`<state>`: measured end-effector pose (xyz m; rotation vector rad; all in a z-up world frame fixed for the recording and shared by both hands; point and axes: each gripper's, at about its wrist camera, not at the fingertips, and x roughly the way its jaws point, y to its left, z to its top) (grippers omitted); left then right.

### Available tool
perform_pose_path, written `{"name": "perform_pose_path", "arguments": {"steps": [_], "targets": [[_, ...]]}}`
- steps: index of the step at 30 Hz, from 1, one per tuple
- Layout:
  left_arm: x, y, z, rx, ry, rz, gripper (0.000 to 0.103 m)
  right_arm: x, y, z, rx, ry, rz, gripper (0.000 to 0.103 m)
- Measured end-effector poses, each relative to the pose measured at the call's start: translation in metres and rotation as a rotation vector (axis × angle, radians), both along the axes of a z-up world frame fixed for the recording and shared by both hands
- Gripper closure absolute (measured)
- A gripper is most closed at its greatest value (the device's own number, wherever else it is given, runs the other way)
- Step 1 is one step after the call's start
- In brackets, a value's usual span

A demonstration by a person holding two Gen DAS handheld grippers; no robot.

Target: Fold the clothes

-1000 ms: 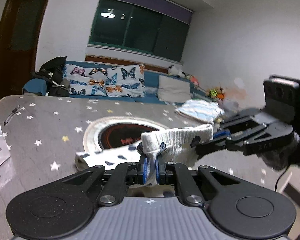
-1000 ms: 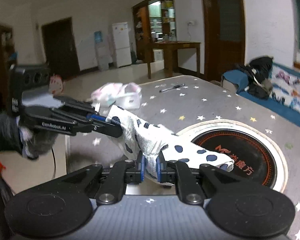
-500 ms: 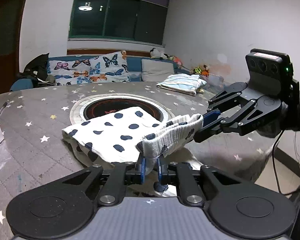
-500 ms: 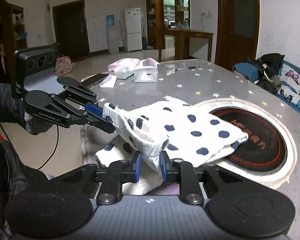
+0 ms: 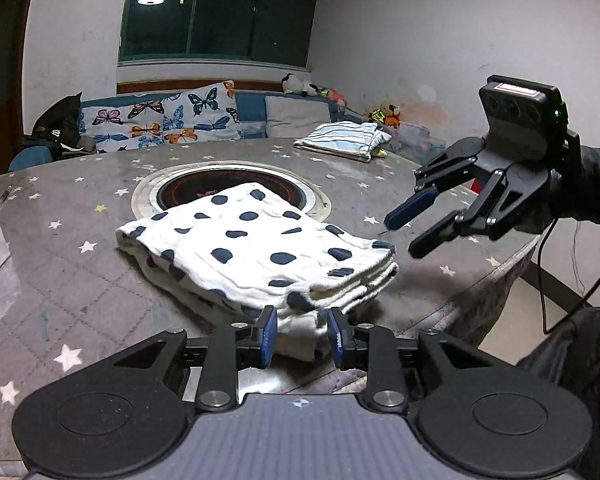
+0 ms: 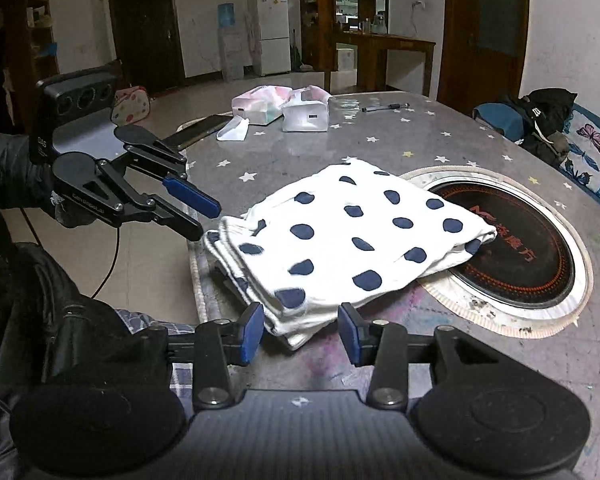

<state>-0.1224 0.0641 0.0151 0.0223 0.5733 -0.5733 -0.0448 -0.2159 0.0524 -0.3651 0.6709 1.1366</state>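
A white garment with dark blue spots (image 5: 256, 248) (image 6: 352, 240) lies folded in layers on the grey star-patterned table (image 5: 80, 280), partly over a round inset burner (image 5: 204, 190) (image 6: 520, 248). My left gripper (image 5: 302, 338) stands open at the garment's near edge, whose corner lies between the blue pads without being clamped. It shows from the side in the right wrist view as the left gripper (image 6: 202, 216). My right gripper (image 6: 302, 334) is open too, just short of the garment's corner; in the left wrist view the right gripper (image 5: 410, 228) hovers right of the garment.
A folded striped cloth (image 5: 340, 142) rests at the table's far side. White and pink boxes (image 6: 284, 106), a pen (image 6: 384, 108) and a dark flat object (image 6: 200, 128) sit at the other end. A sofa with butterfly cushions (image 5: 160, 120) stands behind. The table's edge (image 6: 198, 280) runs near both grippers.
Both grippers opened and let go of the garment's edge, which dropped flat onto the folded stack. The grippers drew back slightly from it.
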Motion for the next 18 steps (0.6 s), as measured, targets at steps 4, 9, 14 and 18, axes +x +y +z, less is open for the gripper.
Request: {"name": "perform_pose_path", "arguments": {"steps": [4,9,14,18], "targets": [[0.007,0.003,0.011,-0.035,-0.018,0.018,0.073,0.007,0.002,0.009,0.029,0.008,-0.033,0.062],[0.031,-0.011,0.015,-0.111,-0.027,0.004,0.075,0.019,0.011,0.013,0.057,0.031,-0.078,0.062],[0.047,-0.027,0.002,-0.121,0.006,-0.024,0.076,0.038,0.029,-0.007,0.052,0.105,-0.129,0.062],[0.051,-0.030,-0.002,-0.129,0.022,-0.034,0.076,0.049,0.038,-0.029,0.011,0.163,-0.155,0.062]]}}
